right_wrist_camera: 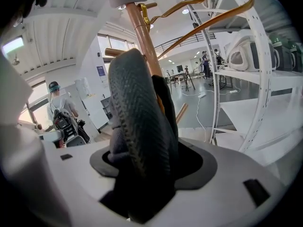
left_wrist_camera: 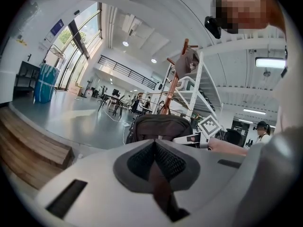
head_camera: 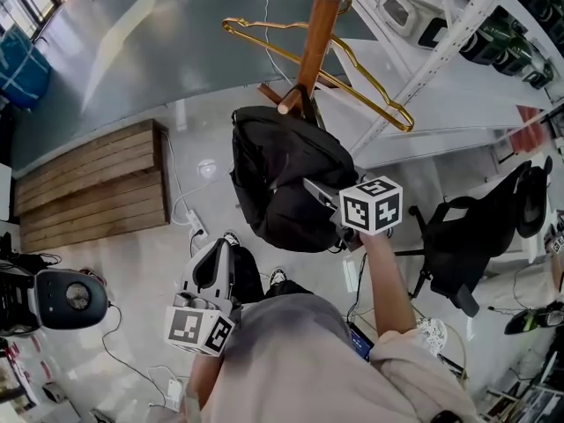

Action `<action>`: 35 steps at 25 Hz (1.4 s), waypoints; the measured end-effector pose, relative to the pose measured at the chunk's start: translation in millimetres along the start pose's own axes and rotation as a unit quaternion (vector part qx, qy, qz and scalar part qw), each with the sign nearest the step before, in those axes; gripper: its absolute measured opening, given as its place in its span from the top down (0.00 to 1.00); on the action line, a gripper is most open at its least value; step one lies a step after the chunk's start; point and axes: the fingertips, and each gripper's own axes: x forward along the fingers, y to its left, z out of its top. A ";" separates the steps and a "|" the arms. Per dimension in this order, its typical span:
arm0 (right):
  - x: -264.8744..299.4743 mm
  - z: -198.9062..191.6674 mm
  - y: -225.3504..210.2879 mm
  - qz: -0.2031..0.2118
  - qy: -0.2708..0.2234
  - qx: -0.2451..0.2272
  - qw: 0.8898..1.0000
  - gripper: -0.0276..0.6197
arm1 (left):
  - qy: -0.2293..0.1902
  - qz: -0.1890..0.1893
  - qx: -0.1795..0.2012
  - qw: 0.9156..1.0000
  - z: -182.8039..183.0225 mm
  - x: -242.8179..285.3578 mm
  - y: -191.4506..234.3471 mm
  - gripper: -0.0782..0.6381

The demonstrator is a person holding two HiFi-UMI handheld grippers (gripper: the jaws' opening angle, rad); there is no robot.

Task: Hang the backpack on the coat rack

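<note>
A black backpack hangs against the wooden coat rack pole, its top loop at a peg. My right gripper reaches in to the backpack's right side. In the right gripper view the ribbed black strap stands up between the jaws of the right gripper, which are wide apart and not pressing on it; the pole is just behind. My left gripper is low and apart from the bag, shut and empty. The left gripper view looks past the left gripper at the backpack and rack.
A gold clothes hanger hangs on the rack above the bag. White metal shelving stands to the right, with a black office chair below it. A wooden platform lies at the left. Cables run over the floor. A person stands far off.
</note>
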 end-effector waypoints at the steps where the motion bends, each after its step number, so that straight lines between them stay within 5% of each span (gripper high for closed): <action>1: -0.4 -0.5 -1.0 -0.001 0.001 0.002 1.000 0.53 | 0.001 -0.002 0.000 1.000 -0.5 0.4 -1.2 0.88; 35: -30.3 -11.3 20.9 0.003 0.015 -0.071 0.997 0.49 | 0.009 -0.032 -0.004 0.999 -6.2 3.6 -35.0 0.88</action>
